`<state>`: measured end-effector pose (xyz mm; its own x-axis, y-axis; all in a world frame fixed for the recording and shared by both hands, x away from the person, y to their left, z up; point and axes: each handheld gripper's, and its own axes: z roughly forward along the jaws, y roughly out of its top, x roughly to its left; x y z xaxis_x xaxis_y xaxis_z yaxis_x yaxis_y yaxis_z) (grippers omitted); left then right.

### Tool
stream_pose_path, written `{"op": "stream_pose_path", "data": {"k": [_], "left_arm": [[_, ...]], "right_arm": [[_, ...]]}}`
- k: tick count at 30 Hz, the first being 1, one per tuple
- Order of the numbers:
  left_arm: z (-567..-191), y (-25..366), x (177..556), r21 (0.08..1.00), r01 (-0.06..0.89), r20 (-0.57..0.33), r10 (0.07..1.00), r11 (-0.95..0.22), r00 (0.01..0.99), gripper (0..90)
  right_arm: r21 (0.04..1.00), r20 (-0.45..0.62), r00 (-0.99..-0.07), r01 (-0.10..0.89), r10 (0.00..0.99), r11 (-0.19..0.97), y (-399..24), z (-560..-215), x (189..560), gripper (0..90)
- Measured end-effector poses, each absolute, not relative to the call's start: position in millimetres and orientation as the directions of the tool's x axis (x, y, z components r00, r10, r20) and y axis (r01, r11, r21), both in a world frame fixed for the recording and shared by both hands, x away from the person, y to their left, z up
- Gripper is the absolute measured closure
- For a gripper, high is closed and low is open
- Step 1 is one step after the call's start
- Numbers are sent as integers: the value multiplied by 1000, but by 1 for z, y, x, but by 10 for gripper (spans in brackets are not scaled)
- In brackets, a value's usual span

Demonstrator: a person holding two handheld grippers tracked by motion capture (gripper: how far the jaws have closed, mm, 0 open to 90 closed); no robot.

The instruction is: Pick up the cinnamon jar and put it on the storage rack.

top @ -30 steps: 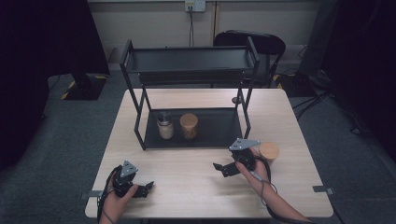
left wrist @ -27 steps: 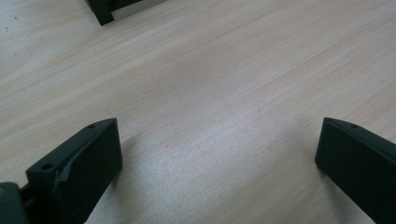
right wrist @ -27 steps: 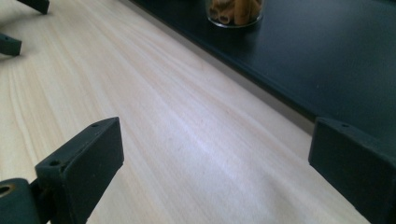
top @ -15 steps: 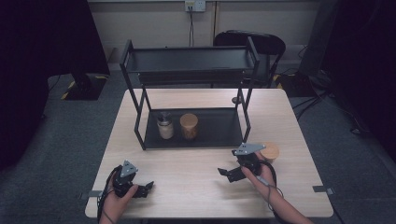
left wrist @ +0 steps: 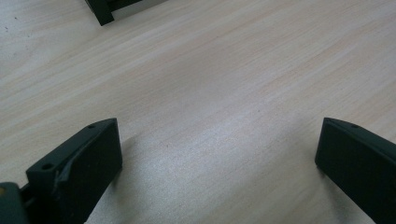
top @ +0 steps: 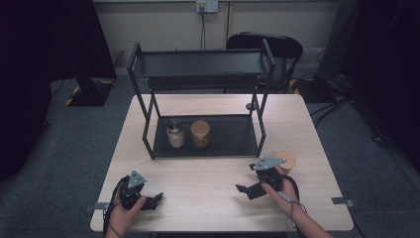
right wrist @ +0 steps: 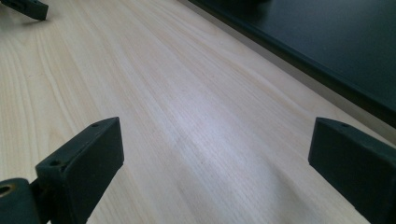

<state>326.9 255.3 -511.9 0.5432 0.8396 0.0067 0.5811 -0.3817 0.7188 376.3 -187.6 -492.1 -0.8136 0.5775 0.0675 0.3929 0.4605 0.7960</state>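
Jaws spread wide on both, nothing gripped. Right gripper (top: 250, 189) hovered over table (top: 208, 188), just beside wooden lid (top: 286, 161). Left gripper (top: 151, 201) sat near front edge.

— From my seat, what's on the table (top: 208, 186)?

— A two-tier rack (top: 200, 106) stands at twelve o'clock, toward the far edge. On its lower shelf a jar (top: 175, 135) sits at left, with a round canister (top: 200, 134) just beside it on the right.

— And nearer me?

— A round lidded container (top: 287, 160) lies on the tabletop at about two o'clock, in front of the rack's right leg. My right gripper (top: 249, 188) is just beside it, toward me; my left gripper (top: 153, 200) is at seven o'clock, well apart. A chair (top: 277, 47) stands behind the table.
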Motion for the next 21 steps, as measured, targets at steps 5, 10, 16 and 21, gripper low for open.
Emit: {"op": "stream_pose_path", "data": {"k": [5,10,16,21], "left_arm": [[-512,255,327,719,581,7,840,-382,543,1],[-512,255,327,719,581,7,840,-382,543,1],[-512,255,327,719,581,7,840,-382,543,1],[-512,255,327,719,581,7,840,-382,543,1]], "right_arm": [[795,81,-817,399,571,457,-196,-493,374,24],[793,85,-819,400,568,459,-201,-495,372,26],[792,91,-823,401,560,460,-205,-495,369,34],[791,96,-834,395,543,467,-207,-495,366,29]]}}
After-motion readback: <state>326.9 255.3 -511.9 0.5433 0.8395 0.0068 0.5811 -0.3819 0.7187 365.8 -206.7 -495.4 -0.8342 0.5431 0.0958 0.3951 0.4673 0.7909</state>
